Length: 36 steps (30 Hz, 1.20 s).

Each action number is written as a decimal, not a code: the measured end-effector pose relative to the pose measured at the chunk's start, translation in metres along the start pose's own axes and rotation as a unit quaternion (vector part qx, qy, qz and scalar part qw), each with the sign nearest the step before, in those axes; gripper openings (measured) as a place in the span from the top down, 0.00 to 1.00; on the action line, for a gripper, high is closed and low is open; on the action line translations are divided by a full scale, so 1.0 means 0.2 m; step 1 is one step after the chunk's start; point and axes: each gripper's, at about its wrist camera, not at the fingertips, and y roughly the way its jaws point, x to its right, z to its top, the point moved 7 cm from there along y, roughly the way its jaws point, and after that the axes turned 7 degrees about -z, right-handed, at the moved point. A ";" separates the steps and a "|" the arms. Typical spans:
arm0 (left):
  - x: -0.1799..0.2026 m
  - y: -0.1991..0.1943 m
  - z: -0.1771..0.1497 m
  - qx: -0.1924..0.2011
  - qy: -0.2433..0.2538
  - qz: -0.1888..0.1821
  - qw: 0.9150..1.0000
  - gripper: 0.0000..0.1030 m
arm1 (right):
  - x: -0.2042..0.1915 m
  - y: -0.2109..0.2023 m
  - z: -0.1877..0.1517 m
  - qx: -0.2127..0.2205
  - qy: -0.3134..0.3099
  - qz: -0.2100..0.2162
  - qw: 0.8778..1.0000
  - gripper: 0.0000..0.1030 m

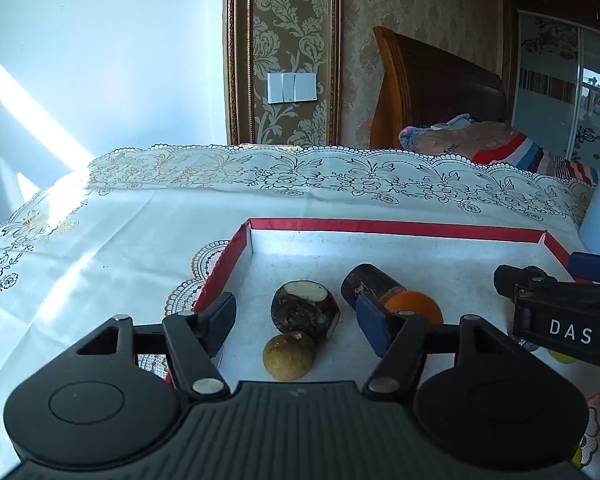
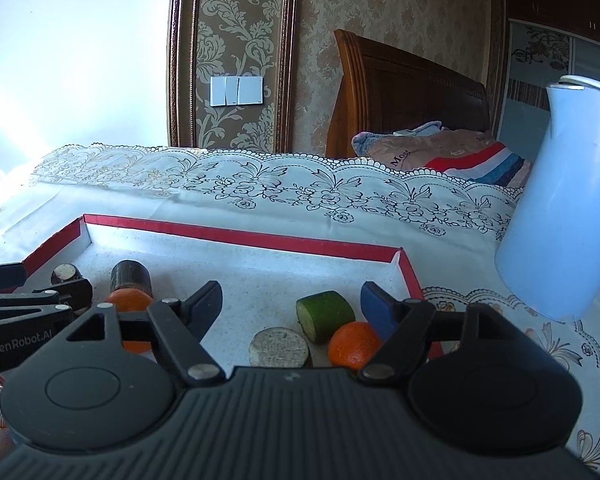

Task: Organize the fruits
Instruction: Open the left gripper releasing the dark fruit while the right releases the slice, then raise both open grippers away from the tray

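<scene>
A red-rimmed tray (image 1: 396, 227) with a white floor holds the fruits. In the left wrist view my left gripper (image 1: 296, 322) is open above a dark round piece with a pale cut top (image 1: 305, 309) and a brownish round fruit (image 1: 289, 356); a dark cylinder (image 1: 370, 283) and an orange (image 1: 414, 307) lie by its right finger. In the right wrist view my right gripper (image 2: 292, 308) is open over a green cut piece (image 2: 325, 315), a pale disc (image 2: 279, 347) and an orange (image 2: 354, 345). A second orange (image 2: 130, 303) and the dark cylinder (image 2: 130, 278) lie to the left.
A white lace-patterned cloth (image 1: 180, 208) covers the table. A tall white jug (image 2: 568, 208) stands right of the tray (image 2: 236, 236). A wooden headboard and bedding lie beyond the table's far edge. The other gripper shows at each view's side edge.
</scene>
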 end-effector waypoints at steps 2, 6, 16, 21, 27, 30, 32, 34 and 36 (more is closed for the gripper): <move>-0.01 0.00 0.00 0.000 -0.006 -0.004 1.000 0.28 | 0.00 0.00 0.00 -0.002 0.000 -0.001 1.000 0.22; -0.01 -0.02 0.00 0.005 -0.010 -0.007 1.000 0.27 | 0.01 -0.01 -0.01 -0.003 0.004 0.000 1.000 0.20; -0.01 -0.07 0.00 0.017 -0.011 -0.009 1.000 0.27 | 0.04 -0.02 -0.02 -0.007 0.008 -0.006 1.000 0.09; 0.01 -0.08 0.00 0.016 0.001 -0.007 1.000 0.27 | 0.05 -0.02 -0.02 -0.010 0.012 -0.007 1.000 0.07; 0.03 -0.11 0.01 0.013 0.001 -0.014 1.000 0.27 | 0.07 -0.01 -0.04 -0.023 0.015 -0.012 1.000 0.05; 0.03 -0.15 -0.01 0.009 -0.005 -0.022 1.000 0.26 | 0.09 -0.02 -0.05 -0.028 0.021 -0.012 0.999 0.05; 0.04 -0.18 -0.03 0.010 -0.006 -0.025 1.000 0.27 | 0.11 -0.03 -0.06 -0.030 0.023 -0.012 0.999 0.05; 0.04 -0.21 -0.05 0.009 -0.003 -0.030 0.999 0.26 | 0.12 -0.04 -0.07 -0.030 0.025 -0.014 0.999 0.05; 0.05 -0.24 -0.07 0.007 0.000 -0.030 1.000 0.26 | 0.12 -0.05 -0.08 -0.032 0.026 -0.015 0.999 0.05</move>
